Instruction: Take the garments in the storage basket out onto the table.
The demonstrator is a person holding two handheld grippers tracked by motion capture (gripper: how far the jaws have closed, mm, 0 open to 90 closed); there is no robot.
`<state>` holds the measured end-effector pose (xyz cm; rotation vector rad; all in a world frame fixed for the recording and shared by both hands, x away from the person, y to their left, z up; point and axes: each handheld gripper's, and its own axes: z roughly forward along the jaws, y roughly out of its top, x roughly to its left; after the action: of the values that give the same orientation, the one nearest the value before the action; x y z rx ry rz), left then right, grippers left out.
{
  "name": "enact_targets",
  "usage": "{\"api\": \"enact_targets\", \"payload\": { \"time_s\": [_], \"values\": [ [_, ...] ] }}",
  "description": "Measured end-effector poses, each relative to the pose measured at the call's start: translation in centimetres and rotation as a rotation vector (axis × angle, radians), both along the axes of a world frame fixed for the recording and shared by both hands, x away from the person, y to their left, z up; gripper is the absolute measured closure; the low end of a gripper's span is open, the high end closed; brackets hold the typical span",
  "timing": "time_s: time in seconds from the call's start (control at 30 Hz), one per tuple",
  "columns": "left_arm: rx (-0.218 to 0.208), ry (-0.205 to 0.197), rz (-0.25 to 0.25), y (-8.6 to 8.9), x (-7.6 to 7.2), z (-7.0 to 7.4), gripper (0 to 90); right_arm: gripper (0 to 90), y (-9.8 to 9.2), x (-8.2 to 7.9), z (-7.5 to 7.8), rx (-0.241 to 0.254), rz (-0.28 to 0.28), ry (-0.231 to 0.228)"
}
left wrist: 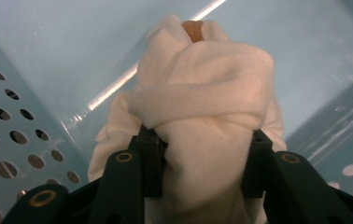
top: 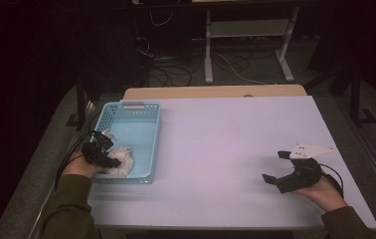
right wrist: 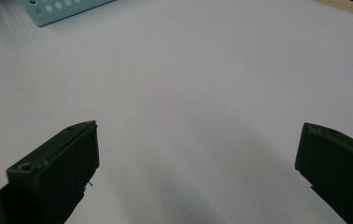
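Your left gripper pinches white cloth bundle in blue basket | your right gripper spread over table

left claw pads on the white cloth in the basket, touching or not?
Touching. The left gripper view shows both pads of the left claw pressed into the white cloth, which bulges over them, inside the light blue basket.
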<state>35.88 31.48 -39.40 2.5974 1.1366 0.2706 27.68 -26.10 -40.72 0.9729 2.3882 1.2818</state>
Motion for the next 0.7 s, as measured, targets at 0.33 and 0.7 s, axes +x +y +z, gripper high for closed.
{"api": "enact_targets", "payload": {
  "time_s": [0.33, 0.7],
  "values": [
    [-0.039, 0.018, 0.036, 0.4, 0.1, 0.1, 71.1, 0.0, -0.1, 0.0, 0.0, 0.002, 0.000, -0.003],
    [-0.093, -0.017, 0.063, 0.9, -0.1, 1.2, 71.9, 0.0, -0.2, 0.0, 0.0, 0.003, -0.001, -0.006]
  ]
}}
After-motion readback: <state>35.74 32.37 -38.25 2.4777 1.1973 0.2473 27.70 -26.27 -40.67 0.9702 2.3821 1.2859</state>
